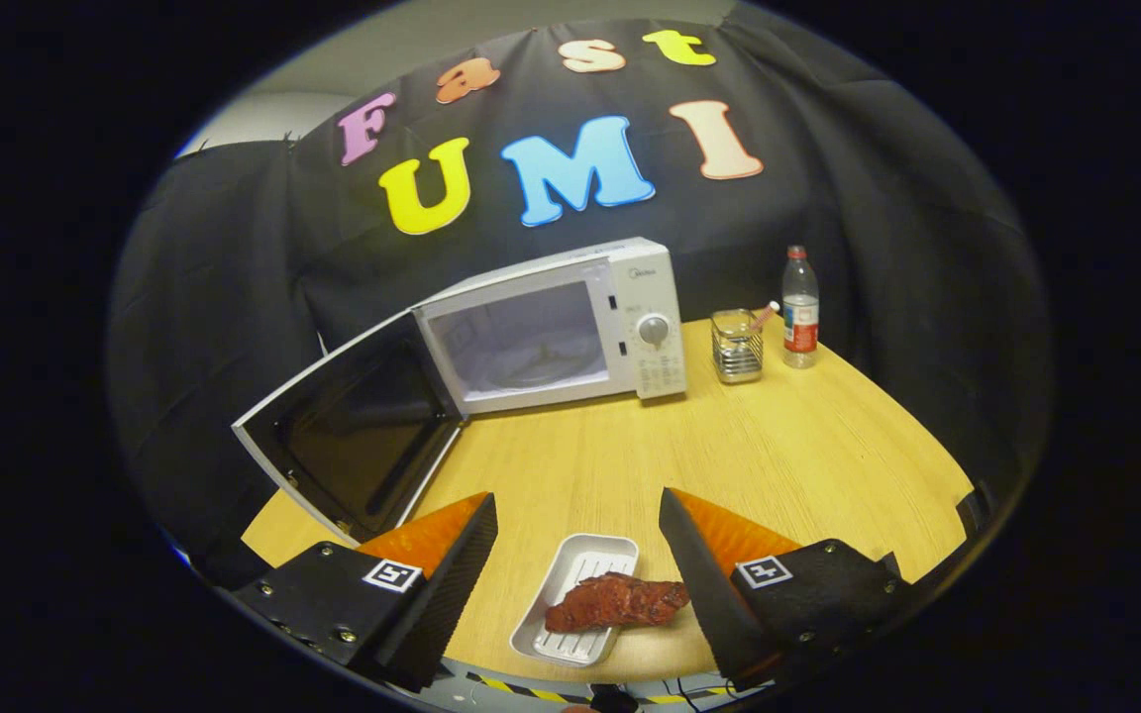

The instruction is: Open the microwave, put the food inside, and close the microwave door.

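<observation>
So far only the first step looks done: the microwave point(551, 322) stands at the back of the worktop point(778, 446), toward its left side, with its door point(353, 436) swung wide out to the left and reaching toward the left edge. Its cavity is lit and looks empty, the turntable faintly visible through the opening.

The food point(617, 602), a dark reddish piece, lies across a small white tray point(580, 564) at the near edge of the worktop. The claw point(578, 574) hangs over that spot with its fingers spread wide apart; tray and food sit between them, the food's right end just beside the right finger, perhaps touching it, though I cannot tell for sure. Nothing is gripped.

What is left, as I judge it, is most of the task: close on the food or its tray, carry it across the bare middle of the worktop into the open cavity, release it there, then push the door round until it latches.

A wire holder point(737, 347) and a bottle point(800, 309) stand at the back right, just right of the microwave and well apart from the likely path, so they should not interfere.
</observation>
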A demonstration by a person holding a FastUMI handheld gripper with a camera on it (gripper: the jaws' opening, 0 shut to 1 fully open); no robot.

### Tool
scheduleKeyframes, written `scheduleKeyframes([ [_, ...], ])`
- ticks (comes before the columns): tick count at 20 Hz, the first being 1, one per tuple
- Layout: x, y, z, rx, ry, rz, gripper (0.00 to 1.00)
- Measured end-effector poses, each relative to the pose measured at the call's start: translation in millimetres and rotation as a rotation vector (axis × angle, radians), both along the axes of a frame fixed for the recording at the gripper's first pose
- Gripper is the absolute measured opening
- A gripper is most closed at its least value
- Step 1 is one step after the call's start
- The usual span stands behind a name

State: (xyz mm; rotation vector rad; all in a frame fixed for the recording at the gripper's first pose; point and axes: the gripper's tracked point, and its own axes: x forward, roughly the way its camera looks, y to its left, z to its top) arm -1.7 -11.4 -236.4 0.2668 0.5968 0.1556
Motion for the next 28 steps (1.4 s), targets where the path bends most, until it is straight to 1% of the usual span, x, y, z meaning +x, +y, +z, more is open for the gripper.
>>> scheduleKeyframes([
  [4,-6.2,-21.9,-36.4,0.043,0.118,-0.060,1.00],
  [7,-15.4,-24.3,-55.2,0.126,0.199,-0.095,0.98],
  [11,-31.3,-17.7,-74.1,0.231,0.293,-0.114,0.98],
  [15,-39.7,-10.0,-81.1,0.331,0.338,-0.125,0.95],
  [16,-39.8,-8.7,-82.6,0.354,0.346,-0.137,0.89],
  [17,-38.6,-10.0,-82.9,0.372,0.352,-0.148,0.80],
  [18,-39.1,-9.1,-84.7,0.396,0.362,-0.156,0.62],
  [19,-39.4,-6.2,-83.1,0.425,0.368,-0.154,0.59],
  [20,-39.7,-5.8,-82.5,0.449,0.368,-0.158,0.59],
  [21,-33.7,-11.2,-83.2,0.461,0.360,-0.193,0.42],
  [22,-33.8,-8.2,-79.5,0.487,0.357,-0.194,0.25],
  [23,-32.5,-6.7,-78.7,0.500,0.343,-0.185,0.25],
  [24,-32.3,-5.5,-73.0,0.503,0.331,-0.195,0.15],
  [26,-32.3,1.0,-64.0,0.521,0.312,-0.163,0.14],
  [28,-32.4,5.1,-60.6,0.508,0.315,-0.149,0.14],
])
